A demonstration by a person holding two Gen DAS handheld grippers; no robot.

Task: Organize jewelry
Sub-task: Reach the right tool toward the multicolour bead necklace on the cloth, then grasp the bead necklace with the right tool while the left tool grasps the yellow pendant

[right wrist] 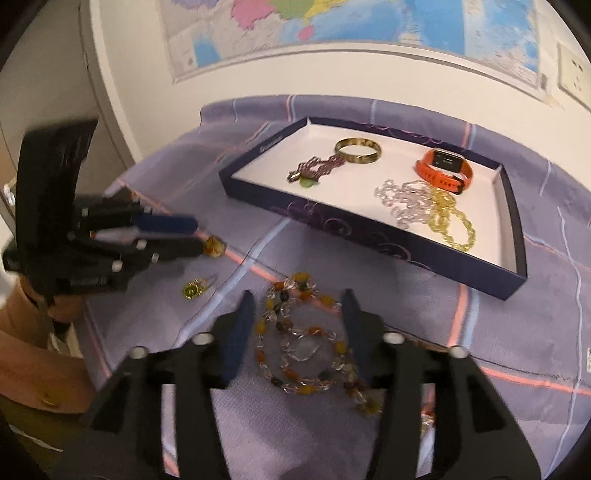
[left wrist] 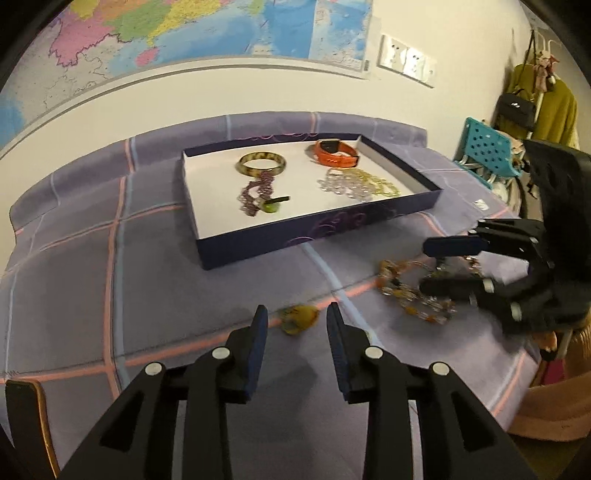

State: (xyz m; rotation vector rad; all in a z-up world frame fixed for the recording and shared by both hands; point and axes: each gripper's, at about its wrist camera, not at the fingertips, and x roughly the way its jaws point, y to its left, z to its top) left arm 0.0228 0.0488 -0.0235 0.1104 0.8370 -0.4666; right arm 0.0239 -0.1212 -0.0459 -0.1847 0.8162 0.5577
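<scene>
A dark blue box lid point(left wrist: 314, 230) point(right wrist: 369, 225) on the purple cloth holds a bangle point(left wrist: 262, 163), a purple chain with a green pendant point(left wrist: 258, 194), an orange watch point(left wrist: 334, 151) and clear and yellow bead strings point(left wrist: 356, 184). My left gripper point(left wrist: 297, 317) is open just in front of a yellow pendant point(left wrist: 299, 319) point(right wrist: 214, 246) on the cloth. My right gripper point(right wrist: 297, 306) is open around an amber bead necklace point(right wrist: 303, 339) point(left wrist: 413, 291) lying on the cloth. A small gold charm point(right wrist: 194, 290) lies to its left.
A map point(left wrist: 184, 33) hangs on the wall behind the table. A teal chair point(left wrist: 487, 147) and hanging clothes point(left wrist: 546, 107) stand at the right. A wooden chair back point(left wrist: 26, 417) shows at the lower left.
</scene>
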